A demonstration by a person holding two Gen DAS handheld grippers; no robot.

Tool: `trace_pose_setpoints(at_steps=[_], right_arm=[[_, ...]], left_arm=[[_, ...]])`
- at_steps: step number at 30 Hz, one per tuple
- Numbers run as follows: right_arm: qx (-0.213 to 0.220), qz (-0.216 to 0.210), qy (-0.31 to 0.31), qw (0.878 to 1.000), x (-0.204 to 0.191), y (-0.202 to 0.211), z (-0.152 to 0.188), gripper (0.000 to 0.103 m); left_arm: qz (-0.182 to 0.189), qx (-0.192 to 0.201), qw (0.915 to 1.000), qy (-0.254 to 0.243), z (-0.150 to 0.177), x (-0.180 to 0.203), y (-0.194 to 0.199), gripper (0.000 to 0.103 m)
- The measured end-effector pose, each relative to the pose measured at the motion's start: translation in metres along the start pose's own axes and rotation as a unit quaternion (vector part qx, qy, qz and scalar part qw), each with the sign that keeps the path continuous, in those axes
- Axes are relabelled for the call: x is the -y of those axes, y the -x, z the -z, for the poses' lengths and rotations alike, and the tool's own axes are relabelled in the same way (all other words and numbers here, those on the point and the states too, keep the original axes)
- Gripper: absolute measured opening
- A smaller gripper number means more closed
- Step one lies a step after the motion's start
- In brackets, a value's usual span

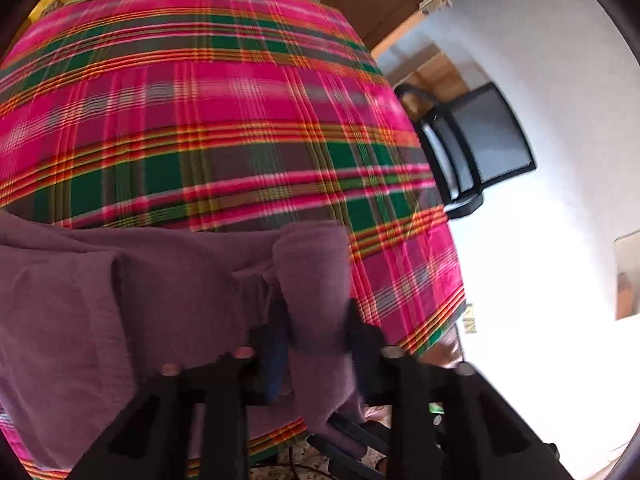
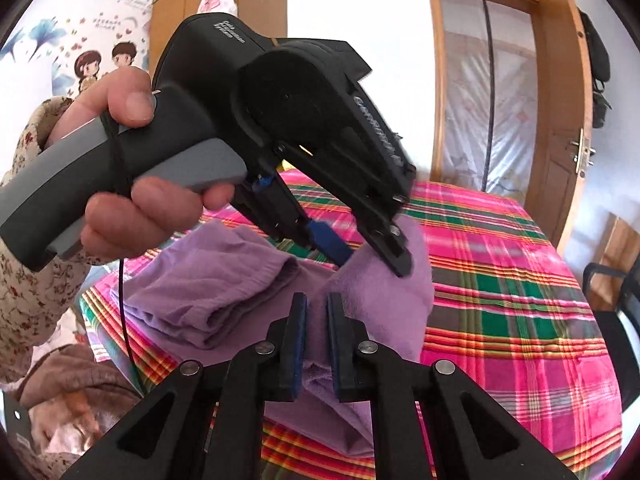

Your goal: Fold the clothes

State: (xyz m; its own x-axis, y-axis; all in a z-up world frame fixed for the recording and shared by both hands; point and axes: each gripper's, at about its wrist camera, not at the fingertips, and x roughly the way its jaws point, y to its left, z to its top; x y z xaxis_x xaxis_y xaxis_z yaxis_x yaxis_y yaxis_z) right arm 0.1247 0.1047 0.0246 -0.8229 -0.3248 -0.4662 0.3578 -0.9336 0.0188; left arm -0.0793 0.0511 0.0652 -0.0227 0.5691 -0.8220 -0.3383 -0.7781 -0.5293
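Nearest you, your right tool (image 2: pixel 317 336) has its jaws nearly closed, with a fold of the purple garment (image 2: pixel 224 280) pinched between the pads. Just beyond it, your left tool (image 2: pixel 374 256), gripped in your left hand (image 2: pixel 132 200), clamps a thicker bunch of the same cloth, lifted off the surface. The rest of the garment lies in folds on the plaid cloth (image 1: pixel 208 120). Farther off stands a black chair (image 1: pixel 476 144).

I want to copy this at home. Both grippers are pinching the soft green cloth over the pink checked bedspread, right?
Not quite: the soft cloth is purple, not green, as the right wrist view shows. The left gripper and right gripper do pinch it over the pink checked bedspread.
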Motion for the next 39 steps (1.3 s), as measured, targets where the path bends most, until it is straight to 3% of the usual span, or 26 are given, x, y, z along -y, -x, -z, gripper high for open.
trace_pose_setpoints(at_steps=[7, 15, 21, 25, 31, 33, 36, 39], right_arm=[[0.004, 0.017, 0.017, 1.000, -0.019, -0.002, -0.007, 0.010], [-0.014, 0.097, 0.045, 0.994, -0.043, -0.002, 0.005, 0.030], [-0.005, 0.126, 0.021, 0.992, -0.041, 0.004, 0.011, 0.035], [-0.016, 0.131, 0.027, 0.991, -0.042, -0.004, 0.011, 0.035], [-0.018, 0.189, 0.085, 0.978, -0.066, -0.016, 0.009, 0.035], [-0.018, 0.178, 0.075, 0.981, -0.063, -0.015, 0.007, 0.034], [-0.002, 0.174, 0.072, 0.982, -0.063, -0.010, -0.001, 0.020], [0.014, 0.159, 0.084, 0.984, -0.070, -0.004, -0.008, 0.015]], left_arm=[[0.057, 0.019, 0.9981, 0.012, 0.002, -0.020, 0.018, 0.015], [0.091, 0.016, 0.9956, 0.017, 0.000, -0.028, 0.020, 0.015], [0.108, 0.014, 0.9938, 0.021, -0.001, -0.033, 0.020, 0.015], [0.116, 0.012, 0.9930, 0.021, -0.002, -0.036, 0.021, 0.015], [0.128, 0.015, 0.9915, 0.020, -0.002, -0.041, 0.028, 0.015], [0.131, 0.014, 0.9911, 0.017, -0.002, -0.042, 0.031, 0.015], [0.138, 0.022, 0.9900, 0.017, -0.002, -0.048, 0.039, 0.015], [0.144, 0.032, 0.9890, 0.006, 0.000, -0.052, 0.053, 0.015]])
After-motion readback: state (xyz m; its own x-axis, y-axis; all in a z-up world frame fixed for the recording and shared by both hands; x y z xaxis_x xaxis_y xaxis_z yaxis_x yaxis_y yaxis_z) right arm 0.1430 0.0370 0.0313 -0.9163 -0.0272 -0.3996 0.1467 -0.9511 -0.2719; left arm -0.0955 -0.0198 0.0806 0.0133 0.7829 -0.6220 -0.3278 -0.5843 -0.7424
